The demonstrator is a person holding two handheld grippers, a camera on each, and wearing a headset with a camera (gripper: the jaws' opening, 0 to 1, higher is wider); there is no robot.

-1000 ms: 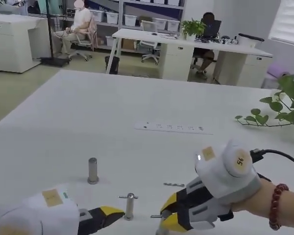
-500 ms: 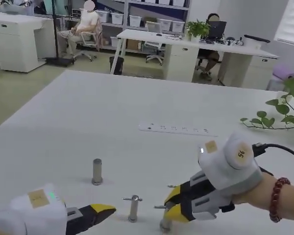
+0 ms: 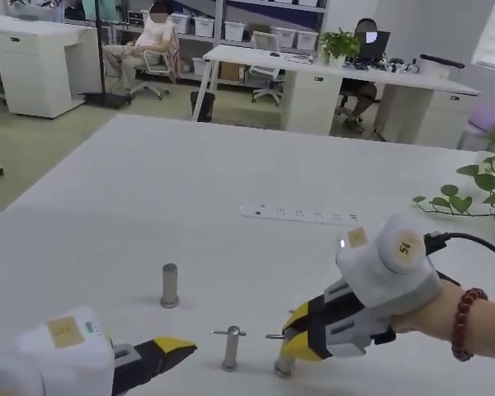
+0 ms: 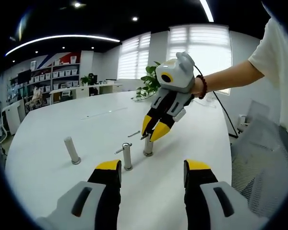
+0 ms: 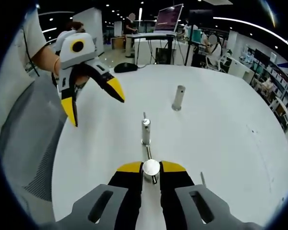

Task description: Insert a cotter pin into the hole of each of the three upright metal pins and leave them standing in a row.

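The near pin [image 3: 284, 365] stands upright on the table [image 3: 148, 190], right under the tips of the right gripper [image 3: 287, 334]. That claw is pinched together on the held cotter [image 3: 272, 336], which lies level at the height of the pin's top and points toward the middle pin [image 3: 231, 353]. In the right gripper view the round pin top sits between the two yellow jaws, with the thin cotter crossing it. Whether the cotter is in the hole cannot be told.

The middle pin stands just beside the near one, with a seated cotter [image 3: 228, 332] crosswise through its upper end. The far pin [image 3: 170, 285] stands further left and away, bare. The three make a slanted row.

A loose cotter [image 4: 133, 134] lies flat on the table just past the right gripper.

The left gripper [image 3: 177, 356] hangs low at the left, jaws wide apart, gripping nothing and pointing toward the row, clear of the pins.

Beyond, a power strip [image 3: 301, 215] lies across the tabletop and a plant [image 3: 478, 186] reaches in from the right edge.
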